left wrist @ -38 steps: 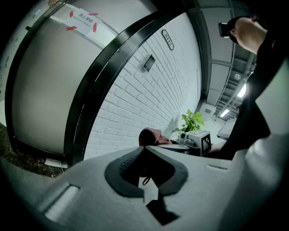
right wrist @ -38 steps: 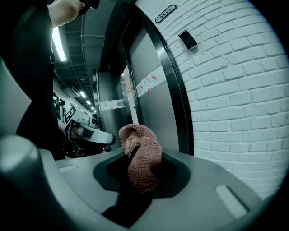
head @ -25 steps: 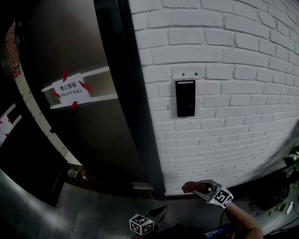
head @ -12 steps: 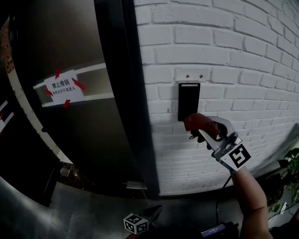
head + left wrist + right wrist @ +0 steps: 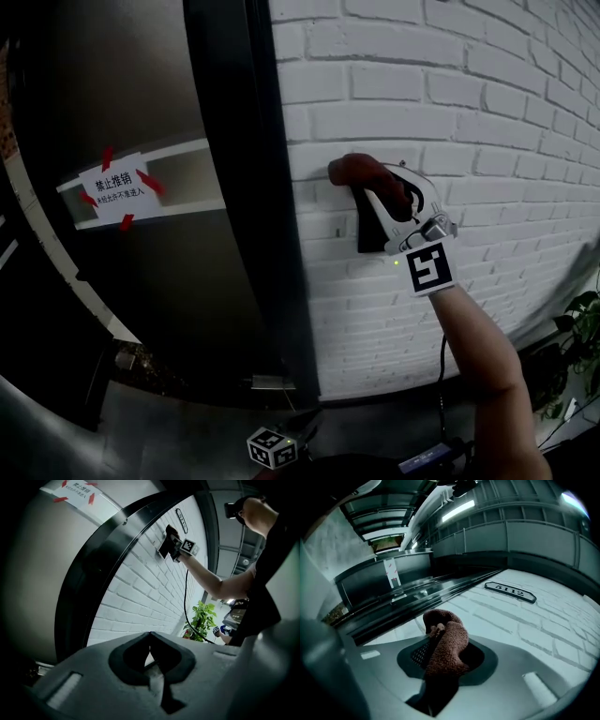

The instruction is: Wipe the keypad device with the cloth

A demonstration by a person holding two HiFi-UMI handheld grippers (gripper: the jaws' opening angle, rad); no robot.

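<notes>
The black keypad device (image 5: 368,236) hangs on the white brick wall (image 5: 487,141); its upper part is hidden behind my right gripper (image 5: 373,184). That gripper is shut on a reddish-brown cloth (image 5: 356,170), which lies against the wall at the device's top edge. In the right gripper view the cloth (image 5: 446,645) bulges out between the jaws. The left gripper view shows the device (image 5: 163,548) and the cloth (image 5: 170,528) from below. My left gripper (image 5: 292,439) hangs low at the bottom of the head view, shut and holding nothing.
A dark metal door (image 5: 141,234) with a taped white notice (image 5: 114,188) stands left of the wall, behind a black frame (image 5: 244,206). A number plate (image 5: 511,592) is fixed higher on the bricks. A potted plant (image 5: 202,620) stands at the wall's foot to the right.
My right gripper has risen with the cloth from near the floor up to the keypad device, and the cloth now sits at its top. The left gripper has stayed low.
</notes>
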